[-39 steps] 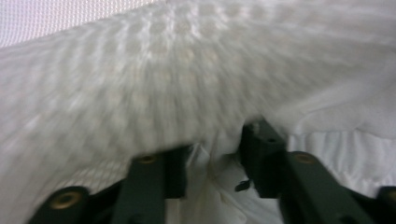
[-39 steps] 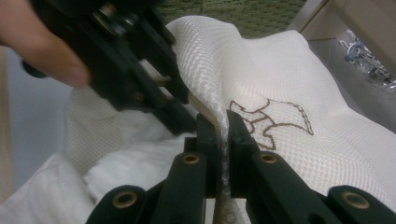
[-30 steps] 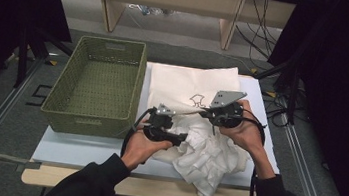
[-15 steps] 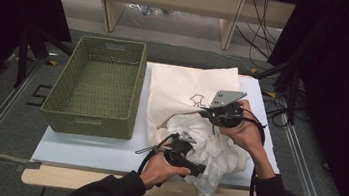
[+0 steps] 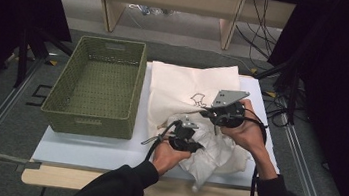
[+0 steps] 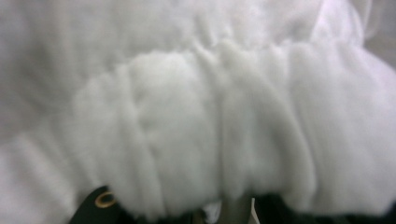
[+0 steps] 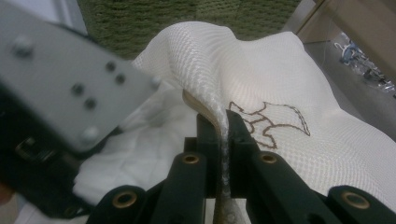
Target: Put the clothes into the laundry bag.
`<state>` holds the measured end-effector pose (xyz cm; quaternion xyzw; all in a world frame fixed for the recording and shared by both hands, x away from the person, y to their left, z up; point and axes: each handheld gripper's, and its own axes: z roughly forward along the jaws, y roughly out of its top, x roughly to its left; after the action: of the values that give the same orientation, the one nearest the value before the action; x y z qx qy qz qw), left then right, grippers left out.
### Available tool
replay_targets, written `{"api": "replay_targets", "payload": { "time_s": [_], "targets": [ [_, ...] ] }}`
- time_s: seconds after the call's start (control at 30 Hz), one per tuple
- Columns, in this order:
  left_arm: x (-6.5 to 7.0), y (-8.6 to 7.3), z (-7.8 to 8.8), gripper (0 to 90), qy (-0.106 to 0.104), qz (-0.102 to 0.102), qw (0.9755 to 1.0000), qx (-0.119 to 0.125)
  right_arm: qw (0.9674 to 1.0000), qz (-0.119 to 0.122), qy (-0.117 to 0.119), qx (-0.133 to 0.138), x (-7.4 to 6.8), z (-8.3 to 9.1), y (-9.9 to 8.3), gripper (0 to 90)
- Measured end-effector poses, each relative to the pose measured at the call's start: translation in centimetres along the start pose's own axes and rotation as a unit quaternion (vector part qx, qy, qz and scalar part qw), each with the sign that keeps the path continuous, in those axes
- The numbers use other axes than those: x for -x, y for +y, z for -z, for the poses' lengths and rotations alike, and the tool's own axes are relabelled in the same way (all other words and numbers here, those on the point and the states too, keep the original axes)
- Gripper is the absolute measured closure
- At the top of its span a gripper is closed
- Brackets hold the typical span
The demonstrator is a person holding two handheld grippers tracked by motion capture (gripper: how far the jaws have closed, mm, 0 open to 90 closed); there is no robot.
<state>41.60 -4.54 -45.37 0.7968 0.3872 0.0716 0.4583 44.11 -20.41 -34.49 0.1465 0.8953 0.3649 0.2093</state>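
Beside the basket, our right gripper pinches the bag's edge; our left gripper, jaws just closing, clenches the garment.

Even overhead light on the table; dark surroundings left and right. Left gripper view: white garment blurred, overexposed. Right gripper view: near jaws sharp, far background soft.
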Motion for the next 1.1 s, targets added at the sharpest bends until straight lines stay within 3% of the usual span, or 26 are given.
{"api": "replay_targets", "payload": {
  "time_s": [0.1, 0.2, 0.3, 0.37, 0.43, 0.47, 0.5, 0.53, 0.6, 0.67, 0.73, 0.83, 0.93, 1.1],
  "targets": [
    [-0.5, 0.8, 0.2, 79.7, 0.006, 0.009, 0.9999, 0.013, 1.0000, 0.003, 0.001, 0.004, -0.1, 0.2, 0.2, 87.4],
    [-0.9, 1.5, -0.3, 79.6, 0.031, 0.015, 0.9988, 0.034, 0.9999, 0.007, 0.003, 0.008, 0.0, 0.4, 0.3, 87.5],
    [-1.4, 1.7, -1.1, 78.8, 0.045, 0.023, 0.9980, 0.038, 1.0000, 0.005, 0.000, 0.007, 0.0, 0.3, 0.2, 87.4],
    [-1.6, 1.6, -1.6, 78.2, 0.043, 0.009, 0.9987, 0.026, 1.0000, -0.002, 0.000, 0.001, 0.1, 0.3, 0.0, 87.4],
    [-1.7, 1.5, -2.0, 76.8, 0.037, 0.015, 0.9988, 0.028, 1.0000, -0.004, 0.003, -0.001, 0.2, 0.2, -0.3, 87.4],
    [-1.9, 1.1, -2.1, 74.8, 0.025, 0.010, 0.9995, 0.016, 1.0000, -0.007, 0.004, -0.001, 0.2, 0.1, -0.4, 87.5],
    [-1.9, 1.0, -2.1, 71.8, 0.019, 0.015, 0.9996, 0.013, 1.0000, -0.005, -0.001, -0.003, 0.3, 0.1, -0.5, 87.4],
    [-1.7, 0.9, -2.0, 68.6, 0.021, 0.034, 0.9989, 0.025, 1.0000, -0.005, 0.001, -0.002, 0.3, 0.1, -0.5, 87.5],
    [-1.2, 0.8, -1.5, 60.4, 0.024, 0.043, 0.9984, 0.029, 0.9999, -0.009, 0.006, -0.001, 0.3, 0.0, -0.5, 87.4],
    [-0.8, 0.7, -0.7, 48.8, 0.009, 0.041, 0.9991, 0.010, 0.9999, -0.002, 0.010, -0.001, 0.3, -0.1, -0.4, 87.4],
    [-0.5, 0.4, 0.4, 40.3, 0.003, 0.032, 0.9995, -0.007, 0.9999, -0.015, 0.006, -0.001, 0.2, -0.1, -0.5, 87.5],
    [-0.1, -0.4, 1.7, 29.0, -0.003, 0.032, 0.9993, -0.021, 0.9999, -0.010, 0.007, -0.001, 0.4, 0.0, -0.5, 87.4],
    [0.2, -1.4, 2.9, 24.0, -0.013, 0.031, 0.9987, -0.039, 0.9999, -0.011, 0.007, -0.003, 0.3, 0.0, -0.5, 87.4],
    [1.5, -3.1, 3.0, 19.3, -0.023, -0.008, 0.9978, -0.062, 0.9999, -0.012, 0.008, -0.006, 0.3, -0.2, -0.5, 87.4]
  ]
}}
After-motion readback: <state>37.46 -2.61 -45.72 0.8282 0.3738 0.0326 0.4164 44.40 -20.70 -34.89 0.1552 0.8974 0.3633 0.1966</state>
